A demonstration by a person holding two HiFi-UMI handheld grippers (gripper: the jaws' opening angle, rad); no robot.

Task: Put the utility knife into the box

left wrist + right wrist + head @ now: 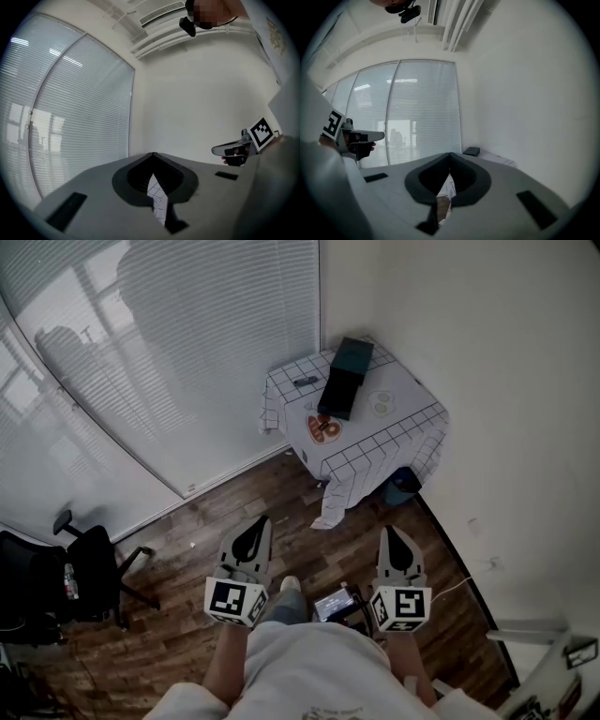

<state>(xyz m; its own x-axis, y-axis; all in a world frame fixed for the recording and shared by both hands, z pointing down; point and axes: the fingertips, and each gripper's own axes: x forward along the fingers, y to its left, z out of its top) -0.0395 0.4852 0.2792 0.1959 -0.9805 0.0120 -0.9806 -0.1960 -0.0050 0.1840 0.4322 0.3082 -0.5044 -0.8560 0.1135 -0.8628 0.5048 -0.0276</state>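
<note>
Both grippers closed and empty, well apart from the corner table that carries the box and the knife.

A blinded window and a white wall meet above the wooden floor, and in that corner stands the table under a grid-patterned cloth. The dark box lies from the table's far corner toward its middle. The left gripper and right gripper are held side by side over the floor, each with its jaws together on nothing. The utility knife, only a small dark shape here, lies on the cloth just beside the box, toward the table's left corner.
</note>
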